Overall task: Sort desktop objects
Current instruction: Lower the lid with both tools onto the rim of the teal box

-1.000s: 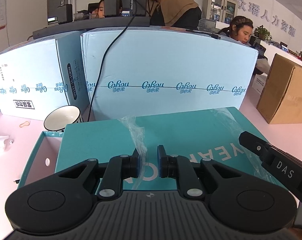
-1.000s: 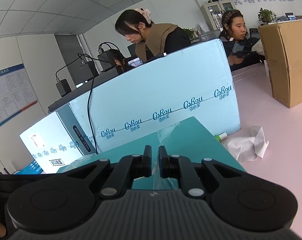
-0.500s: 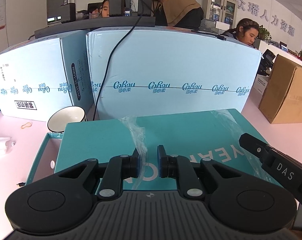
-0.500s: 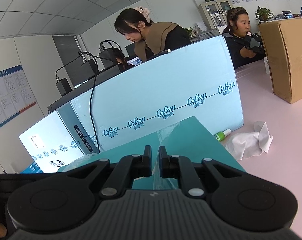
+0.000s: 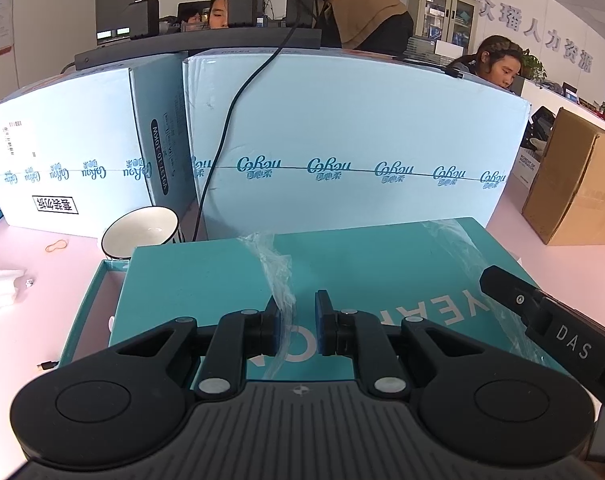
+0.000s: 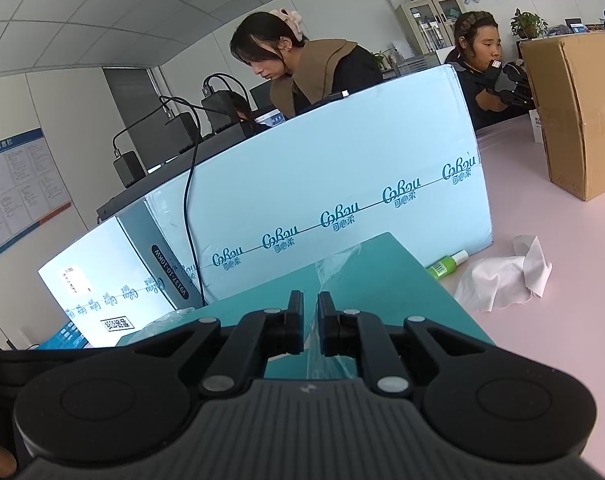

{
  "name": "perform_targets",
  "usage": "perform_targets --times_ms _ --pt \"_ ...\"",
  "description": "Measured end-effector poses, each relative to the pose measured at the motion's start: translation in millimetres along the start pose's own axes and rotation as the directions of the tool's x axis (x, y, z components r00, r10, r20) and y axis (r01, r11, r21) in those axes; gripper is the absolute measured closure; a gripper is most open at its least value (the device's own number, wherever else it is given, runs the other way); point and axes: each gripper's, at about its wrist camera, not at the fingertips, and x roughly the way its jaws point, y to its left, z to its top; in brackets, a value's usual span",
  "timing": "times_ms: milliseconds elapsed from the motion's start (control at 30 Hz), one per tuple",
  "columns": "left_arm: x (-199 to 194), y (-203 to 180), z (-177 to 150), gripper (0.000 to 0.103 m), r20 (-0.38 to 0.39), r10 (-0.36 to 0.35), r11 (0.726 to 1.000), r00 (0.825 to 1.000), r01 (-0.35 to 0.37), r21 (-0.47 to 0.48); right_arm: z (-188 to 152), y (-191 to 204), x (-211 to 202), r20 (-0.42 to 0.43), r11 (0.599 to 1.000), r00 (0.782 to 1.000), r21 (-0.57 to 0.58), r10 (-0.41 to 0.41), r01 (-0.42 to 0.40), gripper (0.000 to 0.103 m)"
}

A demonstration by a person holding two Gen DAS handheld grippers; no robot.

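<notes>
I am holding both grippers over the teal lid [image 5: 382,264], which is sitting askew on its box [image 5: 87,300] (bowl [image 5: 140,232] just behind). Left gripper [image 5: 298,320] and right gripper [image 6: 310,322] are each nearly closed, apparently pinching loose plastic wrap [image 5: 280,276]. Whether it is coming off or going on, I am judging squareness matters next.

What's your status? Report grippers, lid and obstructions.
Left gripper and right gripper both shut on teal lid, one each side. Lid sits offset over its box base. Bowl beyond the far left corner; blue carton close behind.
</notes>
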Motion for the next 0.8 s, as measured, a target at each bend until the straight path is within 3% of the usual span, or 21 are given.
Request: perform_targets --times_ms 800 --pt "11 16 4 0.092 -0.013 -0.013 1.000 1.000 0.013 0.009 -8 14 9 0.001 1.000 1.000 0.013 -0.028 0.028 0.090"
